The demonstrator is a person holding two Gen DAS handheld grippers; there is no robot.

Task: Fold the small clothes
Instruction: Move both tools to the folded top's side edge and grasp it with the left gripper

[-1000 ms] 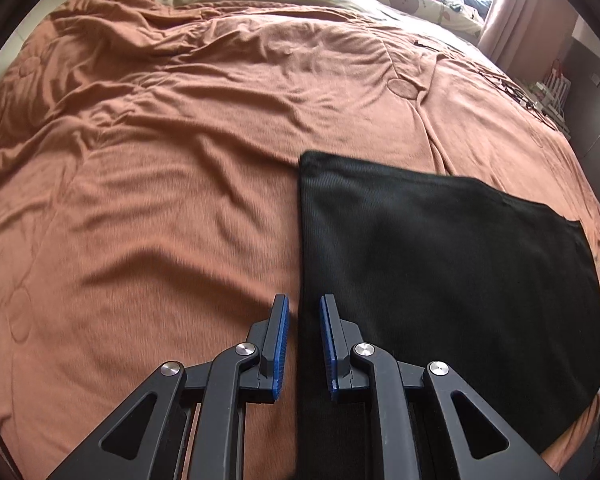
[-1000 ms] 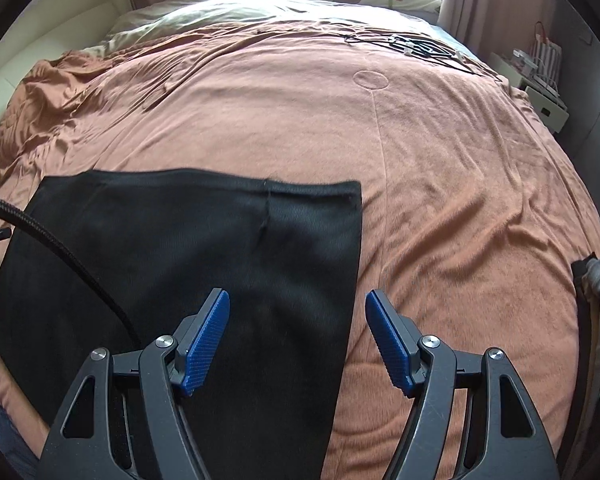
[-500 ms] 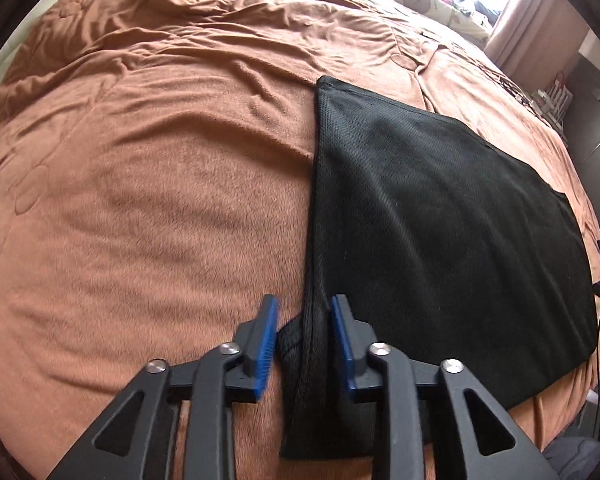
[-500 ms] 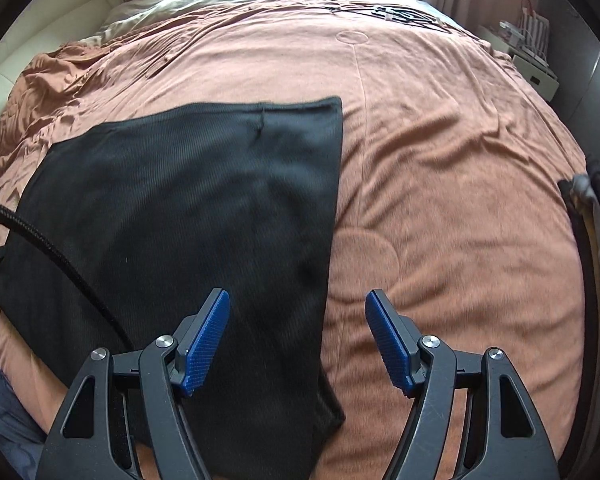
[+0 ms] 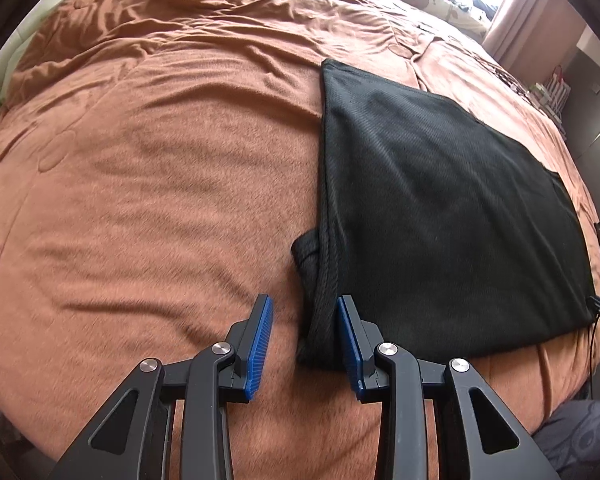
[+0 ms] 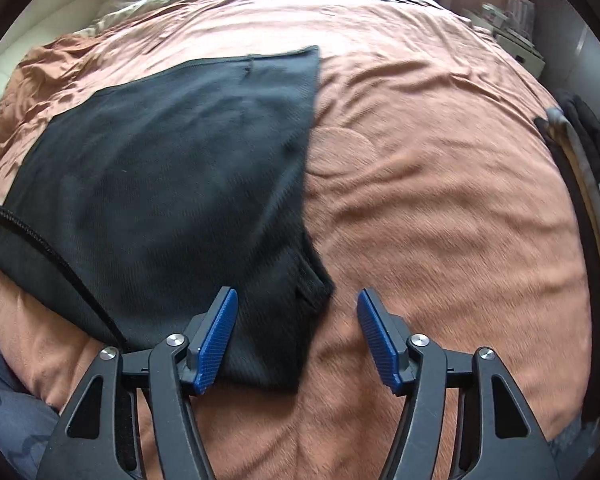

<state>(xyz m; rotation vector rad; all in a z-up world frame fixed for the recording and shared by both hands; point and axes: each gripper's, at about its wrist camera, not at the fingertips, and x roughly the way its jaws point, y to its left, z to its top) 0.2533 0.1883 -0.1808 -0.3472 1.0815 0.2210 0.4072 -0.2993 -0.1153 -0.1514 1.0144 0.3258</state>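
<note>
Two parted tongs over black garment [image 5: 440, 208] corners

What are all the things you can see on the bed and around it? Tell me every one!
black garment: one, black, lying flat on the blanket, one corner bunched between the left gripper's fingers
blanket: one, rusty orange, covering the bed
pale bedding: some, beige with prints, at the far end
dark clothes: a few, black and grey, at the bed's right edge
black cable: one, across the garment
left gripper: one, black with blue pads, open, jaws just opened
right gripper: one, same colours, open over the garment's corner, jaws just closing
</note>
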